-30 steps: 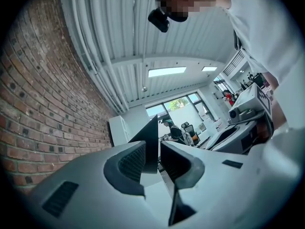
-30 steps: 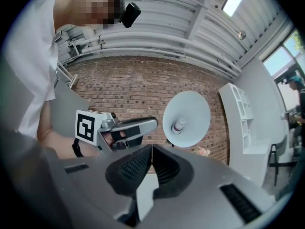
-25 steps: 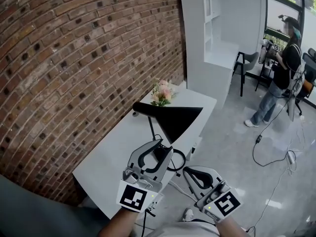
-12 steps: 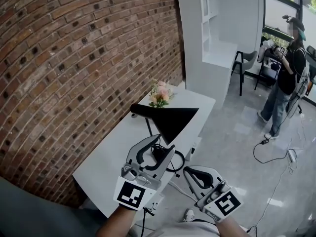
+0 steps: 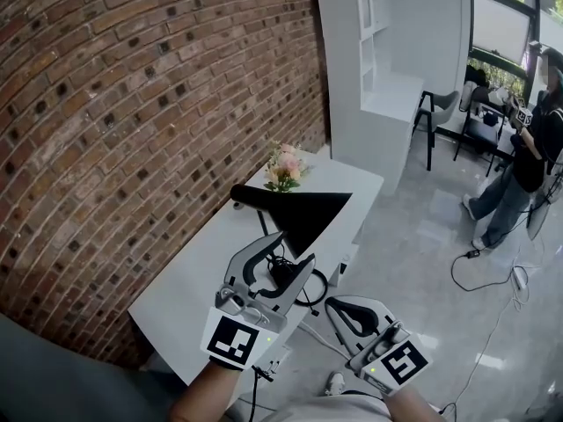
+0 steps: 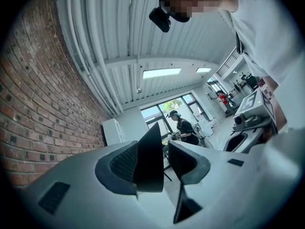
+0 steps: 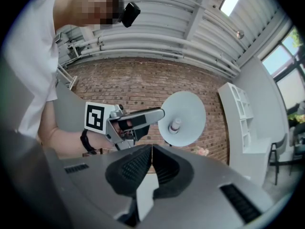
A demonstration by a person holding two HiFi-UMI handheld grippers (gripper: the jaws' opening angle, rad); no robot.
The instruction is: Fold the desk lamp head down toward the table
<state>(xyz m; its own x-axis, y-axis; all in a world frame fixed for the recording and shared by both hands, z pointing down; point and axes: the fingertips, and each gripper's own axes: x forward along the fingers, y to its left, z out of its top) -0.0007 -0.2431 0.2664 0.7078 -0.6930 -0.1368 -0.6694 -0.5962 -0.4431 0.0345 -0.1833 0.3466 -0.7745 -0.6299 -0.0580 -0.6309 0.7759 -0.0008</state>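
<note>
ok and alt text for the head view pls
Looking down, the left gripper, whose jaws have just been opening with the rim of a black desk lamp shade between them, reaches over a white table beside a brick wall. The right gripper hangs shut, lower right; another person stands far right.

pink flowers near the brick wall; a person stands far right
</note>
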